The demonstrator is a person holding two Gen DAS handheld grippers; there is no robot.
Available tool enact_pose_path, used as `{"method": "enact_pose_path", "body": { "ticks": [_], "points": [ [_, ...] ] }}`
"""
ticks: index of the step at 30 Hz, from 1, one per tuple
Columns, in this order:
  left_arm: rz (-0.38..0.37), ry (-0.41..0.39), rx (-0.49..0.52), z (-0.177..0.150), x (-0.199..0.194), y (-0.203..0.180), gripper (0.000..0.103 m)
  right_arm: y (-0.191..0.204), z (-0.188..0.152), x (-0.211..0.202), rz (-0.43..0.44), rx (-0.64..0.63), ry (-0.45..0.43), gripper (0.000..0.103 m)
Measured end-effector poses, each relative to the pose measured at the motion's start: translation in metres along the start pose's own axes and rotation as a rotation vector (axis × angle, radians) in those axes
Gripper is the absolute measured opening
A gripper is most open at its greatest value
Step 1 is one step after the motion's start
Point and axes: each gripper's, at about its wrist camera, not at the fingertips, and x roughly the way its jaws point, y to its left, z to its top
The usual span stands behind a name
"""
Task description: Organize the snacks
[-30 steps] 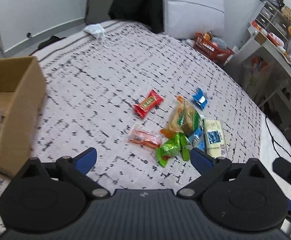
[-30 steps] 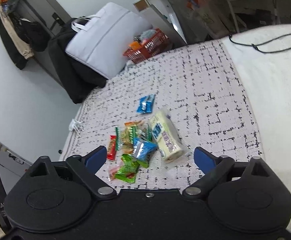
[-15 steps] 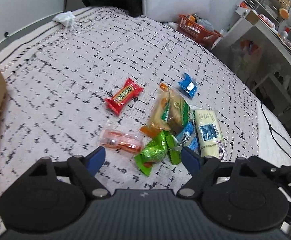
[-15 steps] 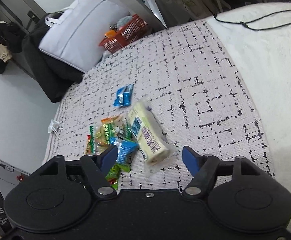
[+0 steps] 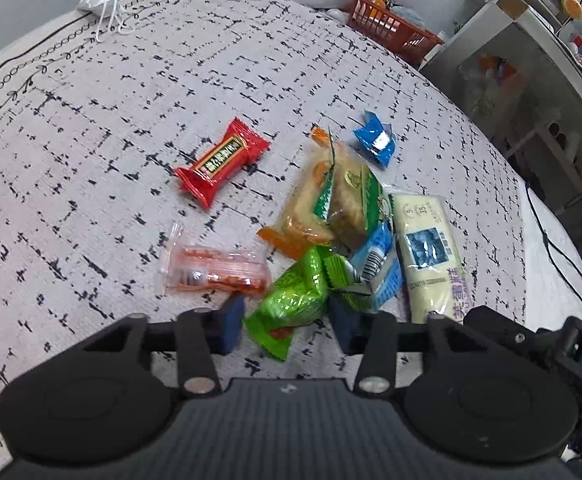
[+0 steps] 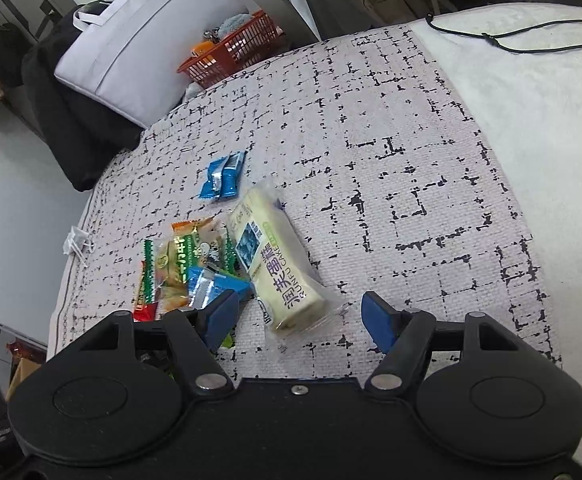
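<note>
Snacks sit clustered on the patterned bedspread. We have the left gripper parted around the green packet, pads not touching it; red bar at 11 o'clock. Our right gripper is parted wide, the cream cake pack just ahead at 12 o'clock.

Each camera rides behind its claw, looking down and forward over the bed. The left view sits close above the snack pile; the right view sees that pile from the opposite side.
</note>
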Motion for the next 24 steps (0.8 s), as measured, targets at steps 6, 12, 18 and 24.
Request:
{"method": "enact_pose_path", "body": {
  "ticks": [6, 12, 18, 24],
  "points": [
    [-0.022, 0.017, -0.008, 0.005, -0.003, 0.007, 0.029, 0.005, 0.0, 0.009, -0.019, -0.015, -0.007, 0.066],
    [-0.031, 0.01, -0.013, 0.01, -0.016, 0.015, 0.029, 0.007, -0.006, 0.015, -0.03, -0.024, 0.013, 0.046],
    [-0.023, 0.0, -0.046, 0.006, -0.031, 0.027, 0.029, 0.022, -0.01, 0.004, 0.016, -0.097, 0.002, 0.02],
    [-0.013, -0.019, -0.066, 0.002, -0.051, 0.038, 0.029, 0.026, -0.009, -0.013, 0.06, -0.089, -0.027, 0.009]
  ]
}}
